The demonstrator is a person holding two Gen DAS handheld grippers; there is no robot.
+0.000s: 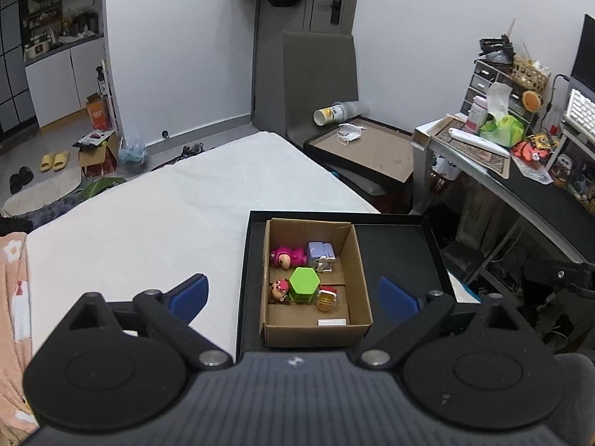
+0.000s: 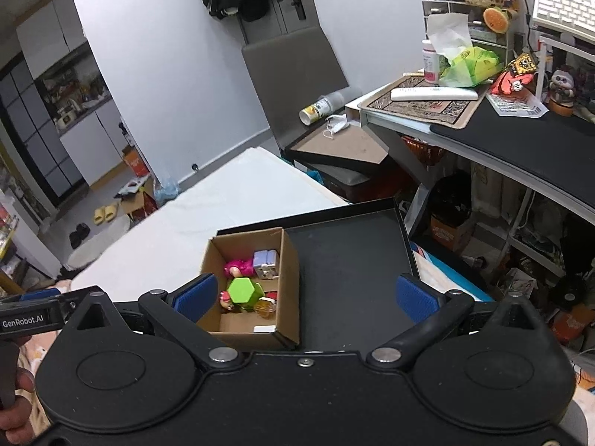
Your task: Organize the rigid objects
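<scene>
Landmark: the cardboard box (image 1: 316,282), which sits against the left wall of a shallow black tray (image 1: 401,256).

Nearest the cameras, the left gripper (image 1: 293,293) hangs above the near edge of the box, jaws spread wide with nothing between the blue pads. The right gripper (image 2: 306,295) hangs above the tray, right of the box, jaws likewise released and empty; only its left pad overlaps the box's near-left corner in the view.

Inside the box, a green hexagonal container (image 1: 305,284) stands near the centre. An amber jar (image 1: 327,301) touches its right side and a small figure (image 1: 279,290) its left. Behind it lie a pink plush toy (image 1: 288,256) and a lilac block (image 1: 319,254); a white item at the near wall is too small to identify.

Right of the box, the tray floor is bare up to its right rim. Left of and beyond the box, a white sheet (image 1: 167,215) lies flat and unobstructed to its far edge.
</scene>
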